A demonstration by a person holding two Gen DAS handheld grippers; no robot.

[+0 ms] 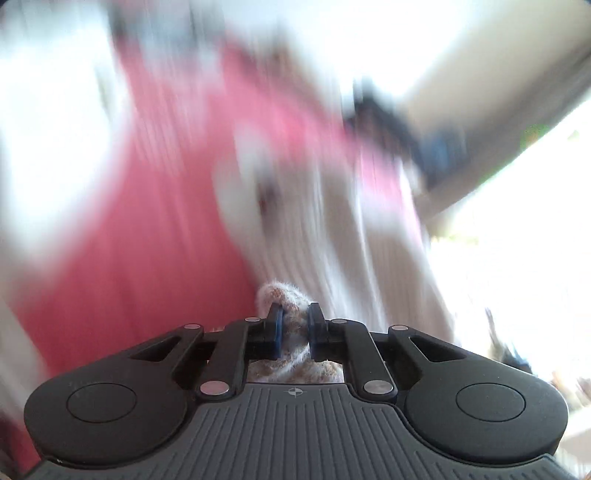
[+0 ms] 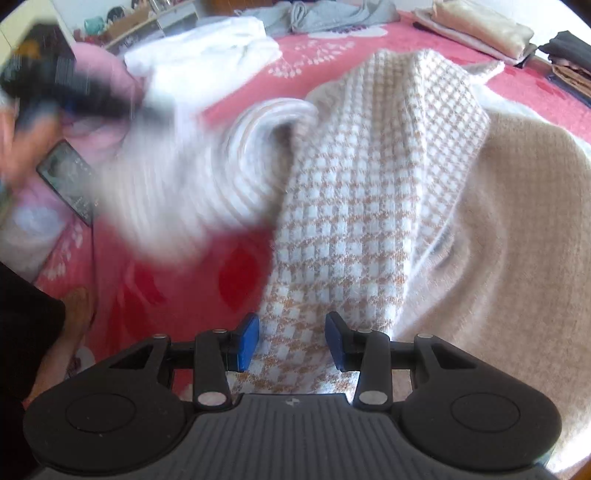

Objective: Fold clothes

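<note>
A white-and-orange checked knit sweater (image 2: 369, 184) lies spread on a red bedspread (image 2: 207, 288). My left gripper (image 1: 295, 317) is shut on a fuzzy fold of this sweater (image 1: 286, 295), whose ribbed part (image 1: 332, 229) trails away in heavy blur. In the right wrist view the left gripper (image 2: 55, 85) is a dark blur at upper left, and the sweater's ribbed sleeve (image 2: 184, 177) stretches towards it. My right gripper (image 2: 291, 339) hovers over the sweater's near end. Its blue pads (image 2: 247, 339) stand apart, the checked knit shows flat between them, and they do not press on it.
A beige fleecy garment (image 2: 517, 221) lies right of the sweater. A white garment (image 2: 207, 48) and a grey one (image 2: 332, 11) lie at the far side, with folded stacks (image 2: 480, 29) at far right. A dark phone-like slab (image 2: 70, 181) and pink cloth (image 2: 107, 85) sit at left.
</note>
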